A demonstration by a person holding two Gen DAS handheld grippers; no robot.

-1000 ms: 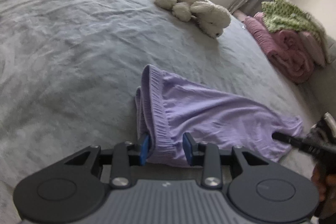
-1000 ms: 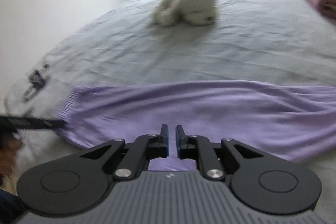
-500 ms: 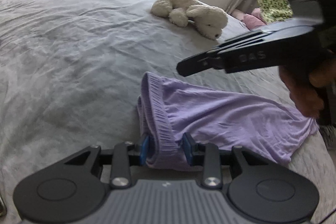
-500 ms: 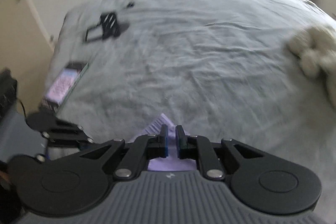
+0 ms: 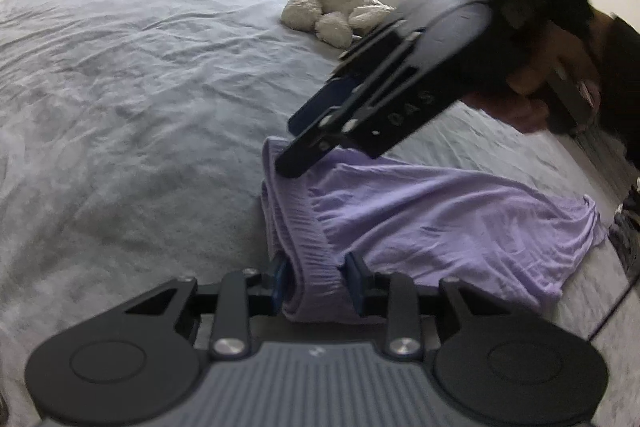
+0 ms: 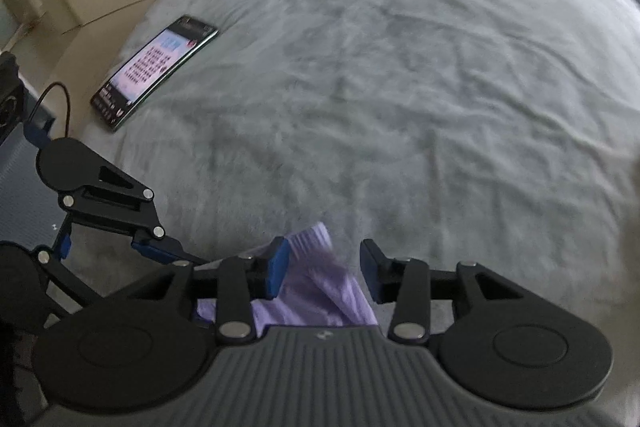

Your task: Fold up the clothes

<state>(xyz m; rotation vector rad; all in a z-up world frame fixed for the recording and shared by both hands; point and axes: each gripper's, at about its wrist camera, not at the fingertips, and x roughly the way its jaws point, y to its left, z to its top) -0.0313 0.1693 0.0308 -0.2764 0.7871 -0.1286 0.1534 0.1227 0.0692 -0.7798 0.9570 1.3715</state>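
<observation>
Left hand-held gripper (image 5: 316, 281) clamps the shorts (image 5: 420, 223) waistband on the bed (image 5: 132, 99) — right hand-held gripper (image 6: 323, 269) wide apart, straddling it, gripping nothing.

1. Left gripper (image 5: 316, 277): low over the bed, jaws closed onto the ribbed waistband of the purple garment (image 5: 420, 223).
2. Right gripper (image 6: 324, 267): jaws parted, straddling the far end of the waistband, no clamp yet.
3. Right hand (image 5: 532, 99): wrapped around the gripper handle, gripper angled down toward the bed.
</observation>
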